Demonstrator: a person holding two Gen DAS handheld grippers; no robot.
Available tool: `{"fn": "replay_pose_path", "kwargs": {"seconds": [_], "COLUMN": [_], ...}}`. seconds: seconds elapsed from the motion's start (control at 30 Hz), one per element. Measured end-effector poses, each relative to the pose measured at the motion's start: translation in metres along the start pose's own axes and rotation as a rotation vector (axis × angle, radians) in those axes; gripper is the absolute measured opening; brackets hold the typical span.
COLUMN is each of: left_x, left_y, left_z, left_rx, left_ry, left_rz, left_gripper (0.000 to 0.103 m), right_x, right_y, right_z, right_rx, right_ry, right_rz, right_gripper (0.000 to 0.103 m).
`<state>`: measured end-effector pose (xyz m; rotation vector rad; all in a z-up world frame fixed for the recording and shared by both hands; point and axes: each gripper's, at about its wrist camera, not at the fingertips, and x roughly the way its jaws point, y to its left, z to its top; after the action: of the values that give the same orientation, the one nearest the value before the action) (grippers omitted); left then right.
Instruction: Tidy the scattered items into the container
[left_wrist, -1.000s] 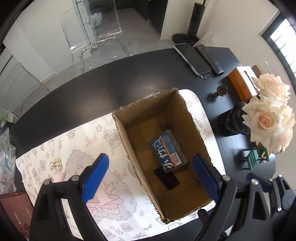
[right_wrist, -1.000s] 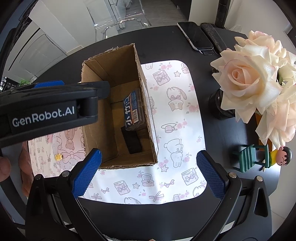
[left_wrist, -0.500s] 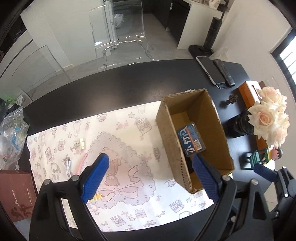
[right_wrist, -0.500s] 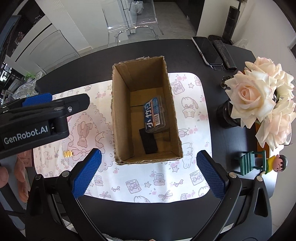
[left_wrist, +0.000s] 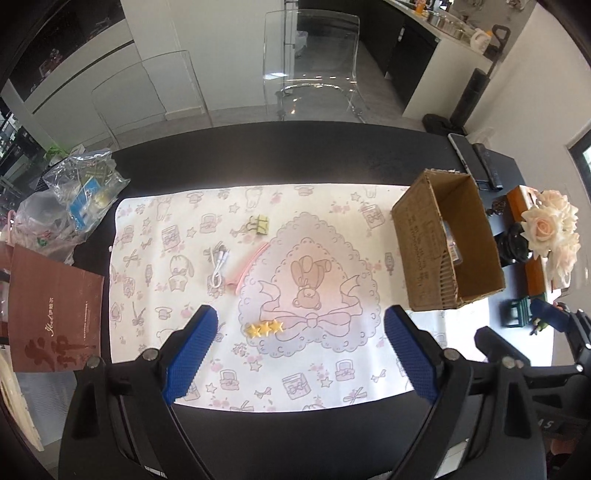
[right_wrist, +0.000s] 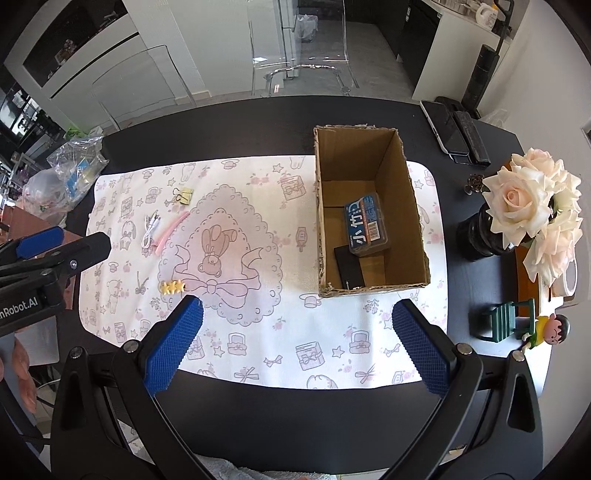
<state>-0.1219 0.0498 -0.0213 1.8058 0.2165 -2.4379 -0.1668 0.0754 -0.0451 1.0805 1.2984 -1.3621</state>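
Observation:
An open cardboard box stands on the right part of a patterned mat. Inside it lie a blue-labelled clear case and a flat black item. Scattered on the mat's left half are a yellow star clip, a pink hair clip, a coiled white cable and a yellow binder clip. My left gripper hangs open above the star clip, holding nothing. My right gripper is open over the mat's front edge, near the box, empty.
A black table carries a vase of pale roses, a green toy chair with a small figure, a phone and a remote at the right. Plastic bags and a brown booklet lie at the left. Clear chairs stand behind.
Both grippers have swung left and risen, away from above the box. The left one now looks down on the scattered items. Both stay open and empty.

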Motion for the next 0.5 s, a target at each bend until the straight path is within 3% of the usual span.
{"fn": "replay_pose_path", "kwargs": {"seconds": [0.5], "left_x": [-0.027], "left_y": [0.074], "left_z": [-0.061], "left_rx": [-0.067], "left_ry": [-0.002], "left_rz": [0.008], "left_gripper": [0.091], "right_x": [-0.022], "right_y": [0.059], "right_z": [-0.028], "right_rx": [-0.039], "right_ry": [-0.026], "right_rz": [-0.027], "right_gripper": [0.103]}}
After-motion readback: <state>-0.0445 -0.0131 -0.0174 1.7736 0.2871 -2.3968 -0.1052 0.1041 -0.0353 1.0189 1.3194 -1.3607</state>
